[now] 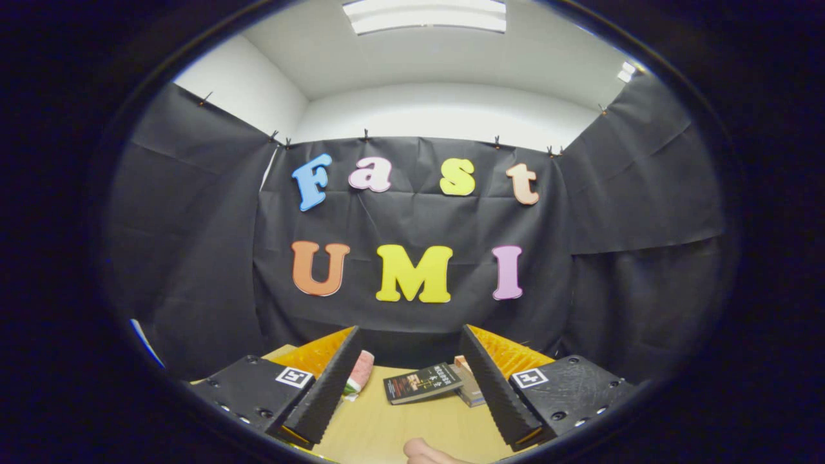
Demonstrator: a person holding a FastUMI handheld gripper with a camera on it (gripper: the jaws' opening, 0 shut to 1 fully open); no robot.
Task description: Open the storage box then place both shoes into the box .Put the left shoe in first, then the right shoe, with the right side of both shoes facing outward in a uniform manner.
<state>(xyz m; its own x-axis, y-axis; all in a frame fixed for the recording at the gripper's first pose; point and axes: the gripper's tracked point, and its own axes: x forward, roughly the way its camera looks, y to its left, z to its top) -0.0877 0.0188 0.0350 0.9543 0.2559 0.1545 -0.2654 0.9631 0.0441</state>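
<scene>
My gripper (412, 386) fingers stand wide apart and empty over the pale wooden table (387, 428), near a dark paperback book (422, 382); I would tilt down toward storage box and shoes.

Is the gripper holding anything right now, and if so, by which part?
Nothing is held. The gripper is open, with bare table between its fingers; the dark book lies untouched beyond them.

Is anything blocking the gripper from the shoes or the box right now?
I cannot tell: I see neither shoes nor box. The gripper is open over the table; beyond the fingers lie a dark book, another book and a pink-and-green object. A fingertip shows between the fingers.
</scene>
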